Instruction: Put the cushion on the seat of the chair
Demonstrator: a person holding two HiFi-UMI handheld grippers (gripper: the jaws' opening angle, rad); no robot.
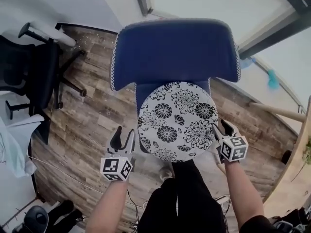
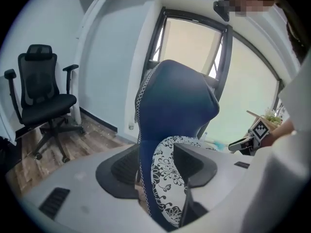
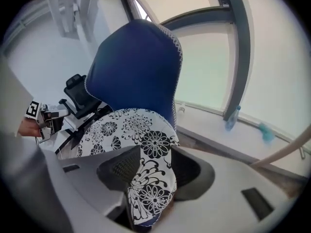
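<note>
A round white cushion (image 1: pixel 177 120) with black flowers is held level over the seat (image 1: pixel 142 95) of a blue chair (image 1: pixel 175 52), in front of its tall back. My left gripper (image 1: pixel 123 136) is at the cushion's left rim. In the left gripper view the rim of the cushion (image 2: pixel 167 178), blue on its underside, fills the gap between the jaws. My right gripper (image 1: pixel 221 126) is at the right rim. In the right gripper view a fold of the cushion (image 3: pixel 150 178) is pinched between the jaws. The cushion hides most of the seat.
A black office chair (image 1: pixel 34 72) stands on the wooden floor at the left. The person's dark trouser legs (image 1: pixel 189 193) are just in front of the chair. A light wooden table edge (image 1: pixel 296 164) runs along the right. A blue bottle (image 3: pixel 232 118) stands on the window sill.
</note>
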